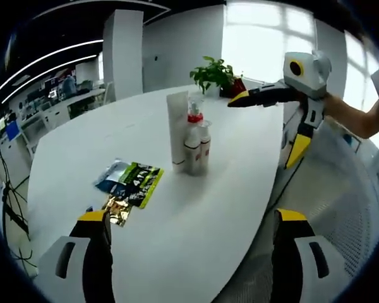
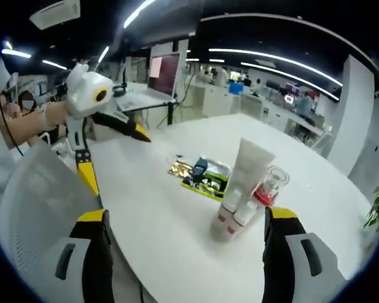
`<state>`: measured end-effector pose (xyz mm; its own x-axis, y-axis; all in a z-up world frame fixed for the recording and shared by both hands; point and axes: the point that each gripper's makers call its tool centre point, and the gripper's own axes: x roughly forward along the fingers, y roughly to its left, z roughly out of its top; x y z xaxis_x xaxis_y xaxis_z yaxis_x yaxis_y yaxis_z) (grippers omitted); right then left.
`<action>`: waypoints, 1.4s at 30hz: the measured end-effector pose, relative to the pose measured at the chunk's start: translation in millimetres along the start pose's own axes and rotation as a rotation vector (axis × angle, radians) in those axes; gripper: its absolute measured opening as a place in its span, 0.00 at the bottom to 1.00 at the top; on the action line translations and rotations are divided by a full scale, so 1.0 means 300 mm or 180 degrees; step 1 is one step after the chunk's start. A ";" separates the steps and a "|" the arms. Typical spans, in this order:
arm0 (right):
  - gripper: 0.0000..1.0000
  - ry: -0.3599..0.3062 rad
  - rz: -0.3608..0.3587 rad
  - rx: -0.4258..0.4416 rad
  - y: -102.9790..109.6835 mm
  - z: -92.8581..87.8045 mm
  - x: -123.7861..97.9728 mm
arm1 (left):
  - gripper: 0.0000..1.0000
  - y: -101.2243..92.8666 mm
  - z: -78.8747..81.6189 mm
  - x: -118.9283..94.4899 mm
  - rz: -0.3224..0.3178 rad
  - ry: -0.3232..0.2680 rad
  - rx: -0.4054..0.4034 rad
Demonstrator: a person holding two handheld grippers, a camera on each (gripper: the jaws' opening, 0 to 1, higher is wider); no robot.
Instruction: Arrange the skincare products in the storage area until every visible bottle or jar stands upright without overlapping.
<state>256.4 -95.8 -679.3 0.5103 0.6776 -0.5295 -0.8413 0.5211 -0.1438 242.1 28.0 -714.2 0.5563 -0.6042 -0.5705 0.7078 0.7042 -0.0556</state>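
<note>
A cluster of skincare products stands upright mid-table: a tall white tube (image 1: 177, 129), two small white bottles (image 1: 193, 150) and a red-capped clear bottle (image 1: 194, 116). From the other side I see the same tube (image 2: 247, 167), white bottles (image 2: 230, 218) and red-capped bottle (image 2: 269, 183). They stand pressed close together. My left gripper (image 1: 192, 218) is open, well short of them, and appears across the table (image 2: 114, 156). My right gripper (image 2: 186, 218) is open and holds nothing; it hovers beyond the table's right edge (image 1: 265, 126).
Flat sachets (image 1: 129, 184) lie on the white table (image 1: 196, 240) left of the bottles, also seen as sachets (image 2: 202, 173). A potted plant (image 1: 215, 74) stands at the far end. A mesh chair (image 2: 31, 189) sits by the table edge. Desks and monitors fill the background.
</note>
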 end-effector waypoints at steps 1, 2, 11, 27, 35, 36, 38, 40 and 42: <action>1.00 0.0007 0.0005 0.0001 0.001 0.001 0.005 | 0.99 0.005 0.001 0.002 -0.0003 -0.0005 -0.0004; 1.00 0.0008 0.0007 -0.0003 0.002 0.003 0.010 | 0.99 0.015 0.004 0.005 0.0011 -0.0024 -0.0025; 1.00 0.0015 0.0103 -0.0058 0.015 0.031 0.083 | 0.99 0.062 -0.003 0.017 0.0019 -0.0080 -0.0122; 1.00 0.0128 0.0292 -0.0236 0.091 0.048 0.254 | 0.98 0.148 -0.043 -0.010 0.0052 -0.0126 -0.0276; 0.94 0.0142 0.0350 -0.0259 0.108 0.044 0.359 | 0.96 0.179 -0.073 -0.011 0.0066 -0.0116 -0.0363; 0.94 0.0136 0.0352 -0.0221 0.108 0.044 0.371 | 0.96 0.183 -0.075 -0.012 0.0068 -0.0119 -0.0371; 0.94 0.0117 0.0322 -0.0150 0.104 0.046 0.400 | 0.95 0.193 -0.079 -0.011 0.0074 -0.0116 -0.0396; 0.93 0.0100 0.0273 -0.0120 0.095 0.046 0.428 | 0.95 0.202 -0.085 -0.014 0.0085 -0.0126 -0.0420; 0.92 0.0097 0.0230 -0.0109 0.086 0.045 0.447 | 0.94 0.213 -0.093 -0.015 0.0086 -0.0126 -0.0455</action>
<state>305.3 15.5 -742.8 0.4428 0.6965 -0.5646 -0.8816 0.4530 -0.1324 272.8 86.2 -738.2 0.5931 -0.5964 -0.5409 0.6246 0.7647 -0.1584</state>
